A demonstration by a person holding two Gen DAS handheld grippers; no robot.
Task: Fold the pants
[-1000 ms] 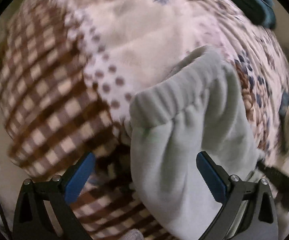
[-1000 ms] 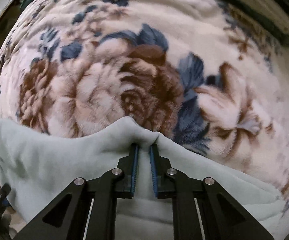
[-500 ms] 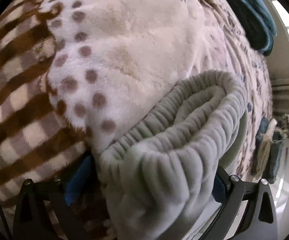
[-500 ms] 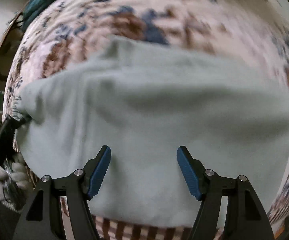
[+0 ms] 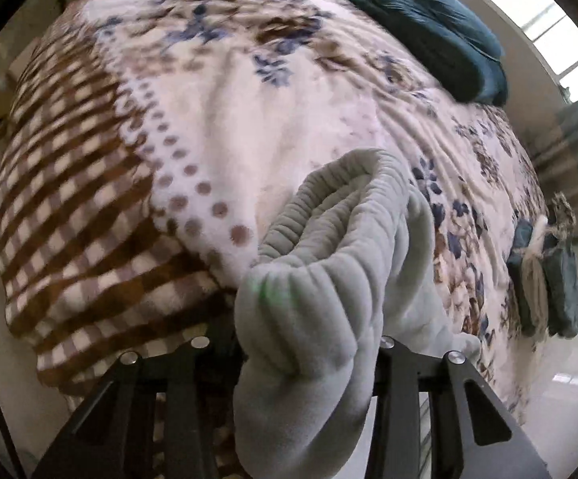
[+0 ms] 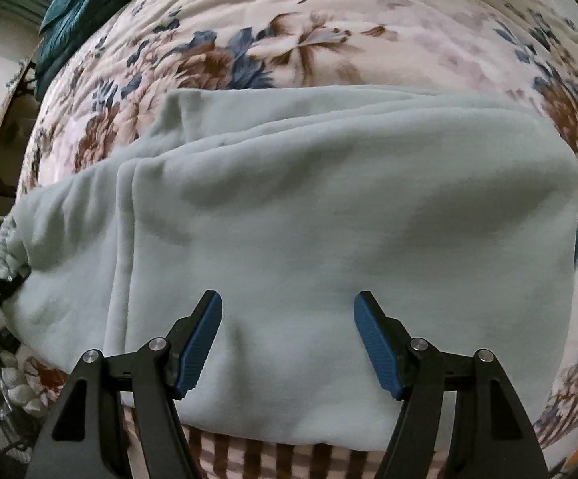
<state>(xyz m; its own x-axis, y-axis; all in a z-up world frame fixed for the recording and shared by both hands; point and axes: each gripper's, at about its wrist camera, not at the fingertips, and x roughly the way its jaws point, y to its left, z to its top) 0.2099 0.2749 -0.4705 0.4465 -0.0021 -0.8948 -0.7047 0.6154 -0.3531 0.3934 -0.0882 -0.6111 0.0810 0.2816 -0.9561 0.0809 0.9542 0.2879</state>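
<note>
Currently: pants (image 6: 328,219) folded over, lying near bed (image 5: 289,119) front edge | left hand-held gripper (image 5: 308,359) clamps waistband | right hand-held gripper (image 6: 289,343) spread, empty, above fabric | further fold judged outstanding.

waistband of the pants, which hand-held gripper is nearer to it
Left. The left hand-held gripper is shut on the ribbed waistband of the pants. The right hand-held gripper hangs open above the flat folded part, away from that end.
</note>
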